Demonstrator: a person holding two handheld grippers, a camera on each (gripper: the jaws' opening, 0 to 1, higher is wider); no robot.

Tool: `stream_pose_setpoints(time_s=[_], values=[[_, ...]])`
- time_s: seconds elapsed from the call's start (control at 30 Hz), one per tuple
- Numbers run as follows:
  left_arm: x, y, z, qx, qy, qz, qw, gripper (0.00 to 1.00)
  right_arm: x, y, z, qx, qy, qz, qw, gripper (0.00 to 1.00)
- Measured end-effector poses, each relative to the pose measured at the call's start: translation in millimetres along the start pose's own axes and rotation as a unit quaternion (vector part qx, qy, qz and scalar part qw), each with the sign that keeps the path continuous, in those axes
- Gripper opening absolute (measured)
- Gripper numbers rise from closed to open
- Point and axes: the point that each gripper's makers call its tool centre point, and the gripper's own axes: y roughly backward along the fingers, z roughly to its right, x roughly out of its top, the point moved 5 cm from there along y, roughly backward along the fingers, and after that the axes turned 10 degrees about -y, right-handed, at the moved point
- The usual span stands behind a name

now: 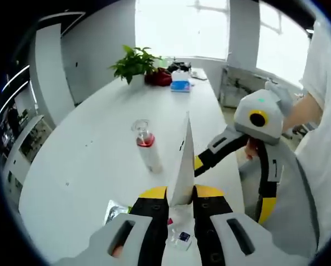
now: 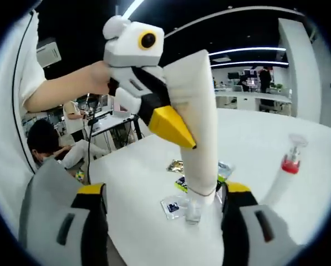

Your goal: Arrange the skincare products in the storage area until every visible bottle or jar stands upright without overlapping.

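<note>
A white squeeze tube (image 1: 183, 160) stands cap down on the white table (image 1: 98, 149), its flat crimped end pointing up. My left gripper (image 1: 181, 191) is shut on the tube's lower part. In the right gripper view the same tube (image 2: 198, 127) rises between my right gripper's (image 2: 164, 189) wide-apart jaws, which are open and not touching it. The left gripper (image 2: 173, 130) clamps the tube from the upper left there. The right gripper (image 1: 201, 163) reaches in beside the tube from the right. A slim white bottle (image 1: 146, 145) with a red band and clear cap stands upright further back (image 2: 287, 166).
Flat sachets (image 2: 179, 165) and a small clear packet (image 2: 173, 206) lie on the table around the tube's base. At the far end are a potted plant (image 1: 133, 64) and a blue tissue box (image 1: 180, 84). A person's arm (image 2: 60, 88) holds the left gripper.
</note>
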Motion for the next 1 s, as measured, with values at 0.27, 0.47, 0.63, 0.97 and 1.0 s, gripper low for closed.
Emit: stream_pose_setpoints(time_s=[0.27,0.47,0.63,0.97,1.0], values=[[8.3,-26,-33.5,0.005,-0.008,-0.001,1.0000,0.12,-10.7,8,9,-0.025,-0.021,-0.002,0.9995,0.98],[7.1,-47,-52.0,0.007,-0.004,-0.005,1.0000,0.12,-18.3,15,15,-0.042,-0.036,-0.005,0.9985,0.99],[0.0,-67,-62.6,0.002,-0.006,-0.019,0.9998,0.12,-25.5,23,23,-0.059,-0.046,-0.008,0.9972,1.00],[-7.5,-92,-74.7,0.003,0.001,-0.027,0.9996,0.12,-32.9,32,35,-0.083,-0.059,-0.012,0.9948,1.00],[-8.5,-94,-75.1,0.003,0.001,-0.028,0.9996,0.12,-32.9,33,35,-0.084,-0.059,-0.012,0.9946,1.00]])
